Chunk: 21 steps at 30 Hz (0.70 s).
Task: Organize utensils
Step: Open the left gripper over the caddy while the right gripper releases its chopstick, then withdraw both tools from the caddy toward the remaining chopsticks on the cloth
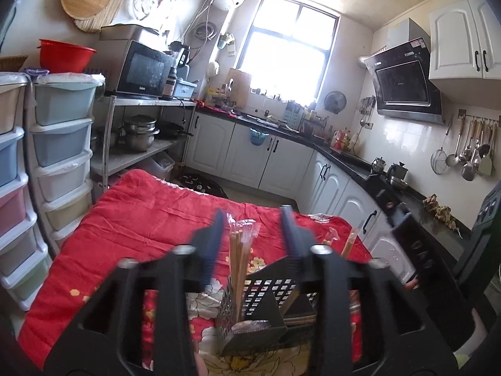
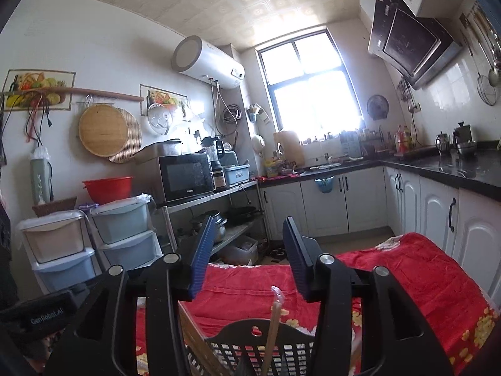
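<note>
- Several wrapped chopsticks [image 1: 239,260] already stand in the black holder [image 1: 266,294].
- Both left gripper [image 1: 252,235] and right gripper [image 2: 247,247] gape wide, empty.
- Little seems left.

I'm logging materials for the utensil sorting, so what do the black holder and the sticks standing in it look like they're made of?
The holder looks like matte black moulded plastic, given its regular grid of square holes. The chopsticks look like bamboo or wood, tan and straight, and their tops seem to be in clear film wrapping.
</note>
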### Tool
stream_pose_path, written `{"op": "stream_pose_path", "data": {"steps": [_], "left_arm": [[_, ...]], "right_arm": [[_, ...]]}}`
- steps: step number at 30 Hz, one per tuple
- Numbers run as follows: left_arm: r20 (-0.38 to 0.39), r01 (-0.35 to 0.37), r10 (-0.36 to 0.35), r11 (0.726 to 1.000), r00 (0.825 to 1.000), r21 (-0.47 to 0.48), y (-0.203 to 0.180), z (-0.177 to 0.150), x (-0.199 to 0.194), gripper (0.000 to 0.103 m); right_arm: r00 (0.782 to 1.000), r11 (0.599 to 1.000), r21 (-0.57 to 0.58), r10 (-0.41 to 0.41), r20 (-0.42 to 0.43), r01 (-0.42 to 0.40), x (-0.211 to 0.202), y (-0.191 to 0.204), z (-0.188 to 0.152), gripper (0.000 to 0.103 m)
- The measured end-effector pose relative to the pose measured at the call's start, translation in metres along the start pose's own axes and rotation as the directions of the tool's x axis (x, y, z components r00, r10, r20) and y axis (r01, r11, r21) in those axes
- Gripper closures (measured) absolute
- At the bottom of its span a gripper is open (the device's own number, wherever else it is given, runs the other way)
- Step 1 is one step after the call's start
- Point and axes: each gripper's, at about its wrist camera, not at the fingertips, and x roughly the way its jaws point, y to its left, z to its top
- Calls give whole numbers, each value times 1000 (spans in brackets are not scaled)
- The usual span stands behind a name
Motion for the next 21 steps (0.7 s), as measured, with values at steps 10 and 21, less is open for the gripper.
{"op": "stream_pose_path", "data": {"steps": [10,21], "left_arm": [[-11,-19,19,1000,1000,-17,-1,2,-15,28],[-52,-1,1,1000,999,-15,-5,-7,-34,11]], "right_arm": [[998,999,-6,-38,-56,37,-28,-15,12,48],[985,997,-6,-77,-154,77,-58,-31,2,40]]}}
